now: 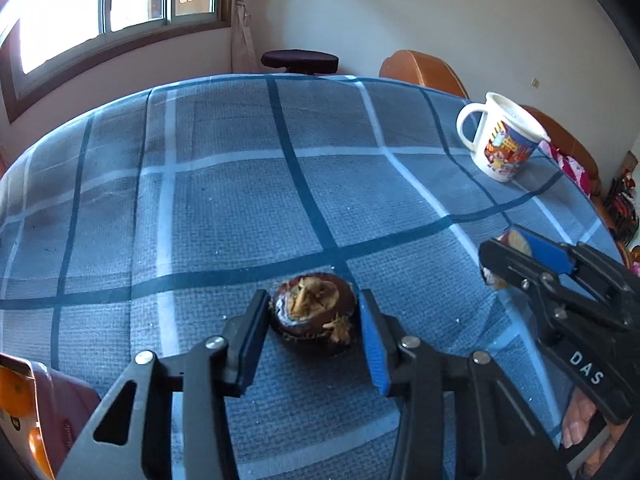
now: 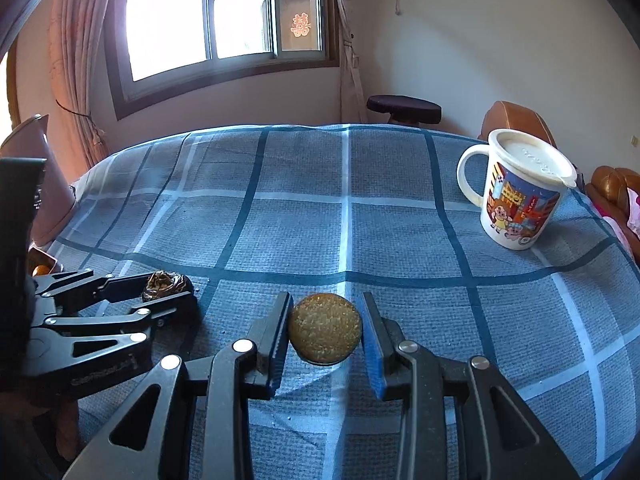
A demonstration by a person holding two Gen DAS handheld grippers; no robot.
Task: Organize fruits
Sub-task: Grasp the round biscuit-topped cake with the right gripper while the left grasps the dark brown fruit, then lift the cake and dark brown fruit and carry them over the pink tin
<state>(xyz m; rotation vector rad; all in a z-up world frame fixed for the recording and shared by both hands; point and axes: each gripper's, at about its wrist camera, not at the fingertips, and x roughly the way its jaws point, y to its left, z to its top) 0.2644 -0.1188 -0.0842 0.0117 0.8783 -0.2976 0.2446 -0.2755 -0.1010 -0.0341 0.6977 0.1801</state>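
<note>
Left gripper [image 1: 312,297] first: drawn in narrow around the dark fruit [image 1: 314,314], a pad against each flank by the look of the left wrist view. Rests on the checked cloth of the surface [image 1: 240,200], near the close edge, dried crown facing up. Looks hard and thick in the rind, dull rather than slick, so should bear a firm squeeze at the widest girth. Best to keep off the brittle crown and the flaky bits on the front, likely to crumble under a pad. Right gripper [image 2: 325,300] next: narrow too, clamped on the round brown fruit [image 2: 325,328] across its middle, just to the right of the dark one. Sits on the cloth or barely above it; cannot tell from the shadow beneath. Seems light and rough-skinned, grainy enough not to slip, yet probably soft under the skin, so calls for gentle pressure only. Looks a sound hold for a ball otherwise prone to rolling. Well apart at the far right, a lidded mug [image 1: 500,144], probably no part of the sorting. At the lower left edge of the left wrist view, a reddish box [image 1: 60,400] with orange fruits [image 1: 14,394], likely the place for both
</note>
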